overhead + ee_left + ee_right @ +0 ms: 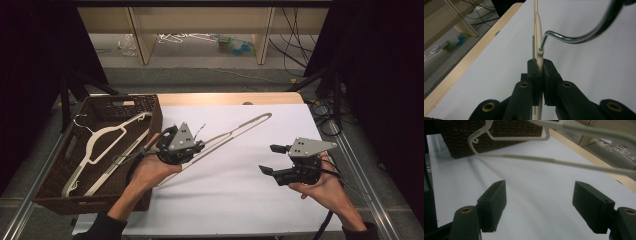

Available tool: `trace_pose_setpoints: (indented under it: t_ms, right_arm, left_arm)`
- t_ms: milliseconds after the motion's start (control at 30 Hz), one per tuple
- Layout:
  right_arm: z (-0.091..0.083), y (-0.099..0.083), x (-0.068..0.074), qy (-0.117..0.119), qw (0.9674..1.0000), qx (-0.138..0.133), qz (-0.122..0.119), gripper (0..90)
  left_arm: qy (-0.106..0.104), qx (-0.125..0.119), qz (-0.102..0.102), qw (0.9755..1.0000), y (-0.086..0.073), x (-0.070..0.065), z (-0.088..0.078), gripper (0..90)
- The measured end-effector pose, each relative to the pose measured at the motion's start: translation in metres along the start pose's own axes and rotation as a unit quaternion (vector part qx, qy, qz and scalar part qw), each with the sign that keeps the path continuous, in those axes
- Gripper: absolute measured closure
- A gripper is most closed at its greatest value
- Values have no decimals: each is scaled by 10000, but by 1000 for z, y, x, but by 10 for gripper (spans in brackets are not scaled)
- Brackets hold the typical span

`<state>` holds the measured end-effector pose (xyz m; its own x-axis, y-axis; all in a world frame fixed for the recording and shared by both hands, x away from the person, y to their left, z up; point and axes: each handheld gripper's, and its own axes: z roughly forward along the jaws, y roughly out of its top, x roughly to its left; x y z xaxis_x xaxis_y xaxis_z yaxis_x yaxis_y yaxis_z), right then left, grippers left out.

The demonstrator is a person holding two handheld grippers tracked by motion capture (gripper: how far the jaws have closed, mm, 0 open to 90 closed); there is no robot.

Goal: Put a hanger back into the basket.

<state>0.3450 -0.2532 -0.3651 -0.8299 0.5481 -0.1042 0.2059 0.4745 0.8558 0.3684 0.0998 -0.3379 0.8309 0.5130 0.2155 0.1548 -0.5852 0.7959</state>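
Two hangers show: one lies in the basket (145, 107), the other hanger (235, 131) is clamped at its neck by the left gripper (200, 146) above the white table (240, 200), seemingly basket-bound, while the right gripper (269, 159) stands released nearby.

In the left gripper view, the cream hanger (538, 30) runs out past the top edge, and its metal hook (579, 37) blurs and is cut off at the upper right corner. In the right gripper view, the same hanger's far end is blurred. Small bright items on the floor (235, 46) are too small to identify.
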Motion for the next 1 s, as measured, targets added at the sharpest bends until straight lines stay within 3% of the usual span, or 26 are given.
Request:
trace_pose_setpoints:
  t_ms: [67,200,300,433,600,733,767,967,1000]
  right_arm:
    - [2,-2,1,41,10000,36,11,281]
    - [6,-6,4,92,9999,132,6,269]
    - [9,-11,6,80,9999,119,30,239]
    - [14,-19,9,97,9998,166,86,229]
    - [19,-27,11,120,9995,237,157,223]
    - [21,-32,12,131,9995,227,182,223]
    - [20,-32,12,152,9992,310,189,222]
    - [21,-35,12,151,9993,284,211,221]
    - [20,-35,12,186,9991,322,222,221]
  left_arm:
    - [-63,-98,-264,9996,0,6,-4,856]
    - [-146,-173,-541,9983,-1,17,-16,856]
    - [-175,-405,-827,9956,1,24,-25,856]
    - [-203,-617,-1023,9926,8,34,-44,856]
    - [-298,-981,-1434,9843,14,49,-70,856]
    - [-259,-1306,-1747,9756,17,64,-97,856]
    - [-235,-1312,-1746,9756,18,66,-102,856]
    - [-75,-1633,-1900,9681,23,83,-144,856]
    - [10,-1661,-1880,9680,23,86,-151,856]
